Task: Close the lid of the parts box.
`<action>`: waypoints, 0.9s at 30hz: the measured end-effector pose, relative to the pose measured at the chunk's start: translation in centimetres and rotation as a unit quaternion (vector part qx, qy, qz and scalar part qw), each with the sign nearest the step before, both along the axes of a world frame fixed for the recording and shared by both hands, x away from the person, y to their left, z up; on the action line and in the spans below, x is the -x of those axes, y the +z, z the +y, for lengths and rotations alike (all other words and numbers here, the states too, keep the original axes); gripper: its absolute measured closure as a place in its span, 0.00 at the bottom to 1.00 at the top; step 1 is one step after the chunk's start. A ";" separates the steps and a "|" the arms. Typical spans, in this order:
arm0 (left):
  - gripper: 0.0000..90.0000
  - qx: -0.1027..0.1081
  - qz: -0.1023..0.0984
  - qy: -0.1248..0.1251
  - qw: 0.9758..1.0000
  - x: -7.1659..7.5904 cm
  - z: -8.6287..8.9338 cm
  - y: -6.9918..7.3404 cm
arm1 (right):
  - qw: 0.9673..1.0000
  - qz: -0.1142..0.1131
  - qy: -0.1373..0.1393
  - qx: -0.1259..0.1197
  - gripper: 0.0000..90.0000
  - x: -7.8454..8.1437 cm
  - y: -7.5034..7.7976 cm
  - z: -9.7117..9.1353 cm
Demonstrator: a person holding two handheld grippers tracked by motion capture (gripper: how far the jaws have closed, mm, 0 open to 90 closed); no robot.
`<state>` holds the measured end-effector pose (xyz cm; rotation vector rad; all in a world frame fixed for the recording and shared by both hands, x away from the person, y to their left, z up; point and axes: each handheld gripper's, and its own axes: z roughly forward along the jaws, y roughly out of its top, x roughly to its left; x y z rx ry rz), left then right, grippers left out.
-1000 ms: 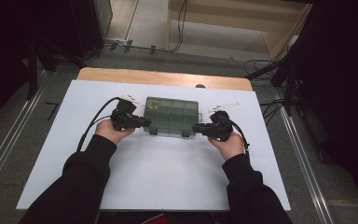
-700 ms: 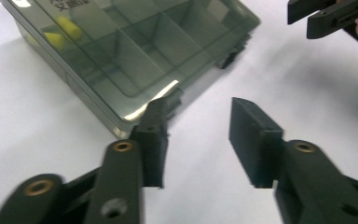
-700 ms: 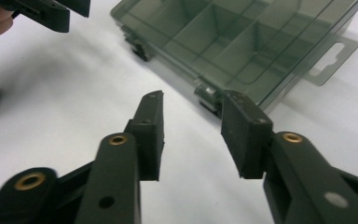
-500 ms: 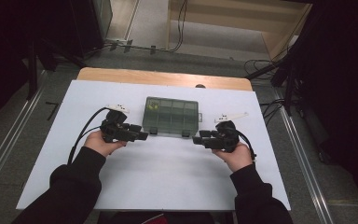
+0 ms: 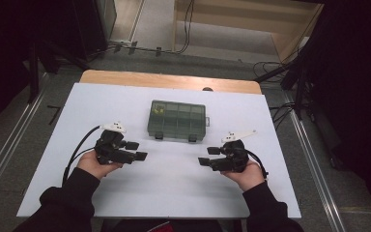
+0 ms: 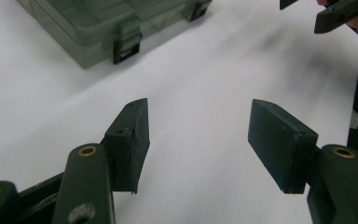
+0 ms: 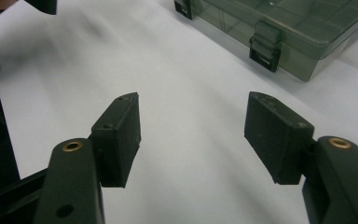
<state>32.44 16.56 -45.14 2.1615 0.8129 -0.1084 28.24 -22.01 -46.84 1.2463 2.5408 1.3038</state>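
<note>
A clear, grey-green plastic box with inner compartments is lying flat and closed, its two front latches fastened, on the white table, toward the far edge.

Two forearms in dark sleeves, coming in from the bottom of the high view. Left tool held in the left hand, jaws pointing toward the middle. Right tool held in the right hand, jaws pointing back at the other one. Both sets of jaws just been opening, now wide apart, nothing between them. Both tools low over the surface, well apart.
</note>
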 end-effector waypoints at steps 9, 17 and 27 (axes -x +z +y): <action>0.38 0.010 0.003 0.000 1.000 2.0 1.4 -0.4 | 1.000 0.001 -0.001 -0.007 0.34 1.4 -0.2 -0.4; 0.34 0.004 0.000 0.006 1.000 3.2 2.3 -1.0 | 1.000 0.000 -0.011 -0.010 0.34 3.0 -0.5 -1.3; 0.34 0.000 -0.005 0.015 1.000 4.7 3.7 -1.4 | 1.000 -0.001 -0.021 -0.009 0.34 4.6 -1.5 -2.4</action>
